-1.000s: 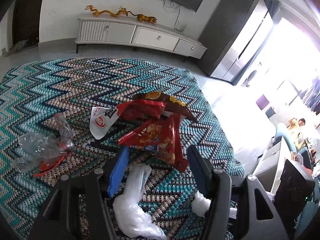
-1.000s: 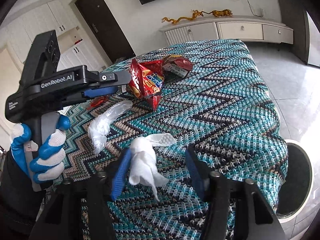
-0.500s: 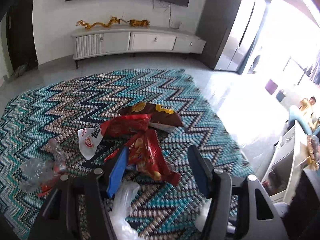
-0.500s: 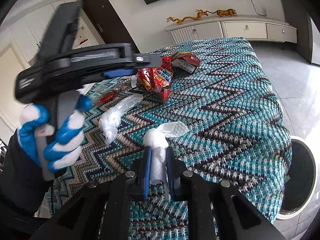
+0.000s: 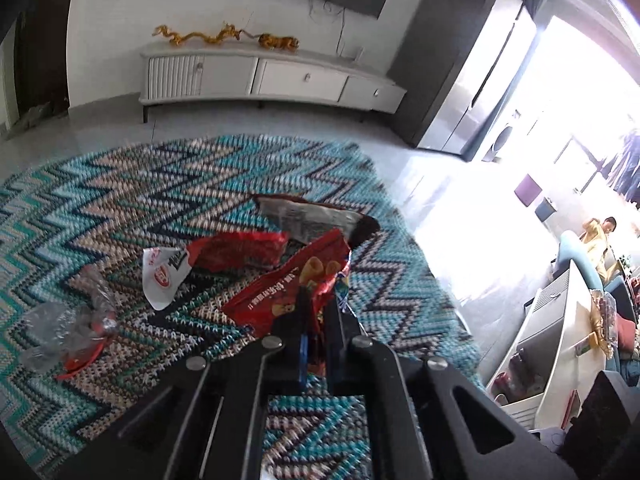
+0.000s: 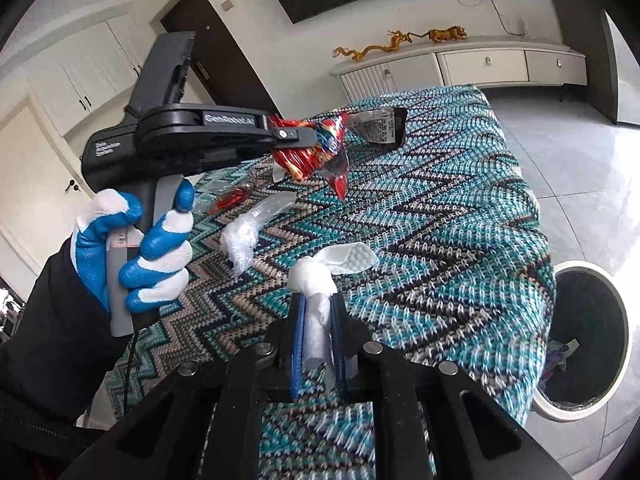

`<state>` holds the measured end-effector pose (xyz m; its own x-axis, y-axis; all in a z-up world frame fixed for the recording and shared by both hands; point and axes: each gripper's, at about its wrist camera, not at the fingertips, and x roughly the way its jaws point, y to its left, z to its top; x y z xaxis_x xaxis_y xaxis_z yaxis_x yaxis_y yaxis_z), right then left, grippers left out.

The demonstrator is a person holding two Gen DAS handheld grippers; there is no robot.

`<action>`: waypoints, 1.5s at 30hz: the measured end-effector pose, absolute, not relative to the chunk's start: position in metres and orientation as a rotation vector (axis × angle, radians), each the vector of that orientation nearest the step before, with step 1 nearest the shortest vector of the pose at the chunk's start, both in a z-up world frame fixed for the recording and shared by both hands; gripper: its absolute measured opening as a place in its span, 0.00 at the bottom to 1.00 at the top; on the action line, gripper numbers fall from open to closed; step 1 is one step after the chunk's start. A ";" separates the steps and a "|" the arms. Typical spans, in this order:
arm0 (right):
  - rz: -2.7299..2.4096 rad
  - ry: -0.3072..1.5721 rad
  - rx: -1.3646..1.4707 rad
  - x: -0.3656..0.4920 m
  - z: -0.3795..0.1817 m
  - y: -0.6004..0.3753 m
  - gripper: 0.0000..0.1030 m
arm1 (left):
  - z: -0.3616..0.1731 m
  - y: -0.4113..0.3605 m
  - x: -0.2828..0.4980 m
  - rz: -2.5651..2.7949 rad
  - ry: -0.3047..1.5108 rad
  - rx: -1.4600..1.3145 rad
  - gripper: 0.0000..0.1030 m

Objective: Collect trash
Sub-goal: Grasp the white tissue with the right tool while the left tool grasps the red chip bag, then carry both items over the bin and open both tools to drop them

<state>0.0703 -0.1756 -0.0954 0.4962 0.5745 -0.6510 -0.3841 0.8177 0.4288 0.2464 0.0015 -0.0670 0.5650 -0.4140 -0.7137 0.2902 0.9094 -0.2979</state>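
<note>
Both pickups are made: my left gripper (image 5: 316,312) has just clamped onto the red snack wrapper (image 5: 288,292), lifted off the zigzag cloth (image 5: 200,184), and my right gripper (image 6: 316,312) pinches a white tissue wad (image 6: 314,280). Next, I judge, both loads swing right to the bin (image 6: 616,308) beside the table.

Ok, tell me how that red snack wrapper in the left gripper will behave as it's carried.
The red snack wrapper probably flops: it hangs crumpled and pointed below the left gripper. It looks empty, so likely light. Its glossy foil may slip from the pinch.
</note>
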 end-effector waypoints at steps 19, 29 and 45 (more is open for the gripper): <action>0.523 0.695 0.255 -0.002 -0.034 -0.211 0.12 | 0.014 -0.006 0.144 -0.456 0.726 -0.109 0.05; 0.331 0.611 0.338 -0.023 -0.024 -0.299 0.12 | 0.024 -0.096 0.131 -0.581 0.734 -0.012 0.05; 0.057 0.803 0.391 0.056 -0.095 -0.415 0.12 | -0.069 -0.272 0.200 -0.708 0.932 0.170 0.05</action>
<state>0.0558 -0.4149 -0.0954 0.6969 0.1965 -0.6897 0.0972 0.9270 0.3623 0.2004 -0.2719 -0.0690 0.3911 -0.4838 -0.7829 0.6247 0.7643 -0.1603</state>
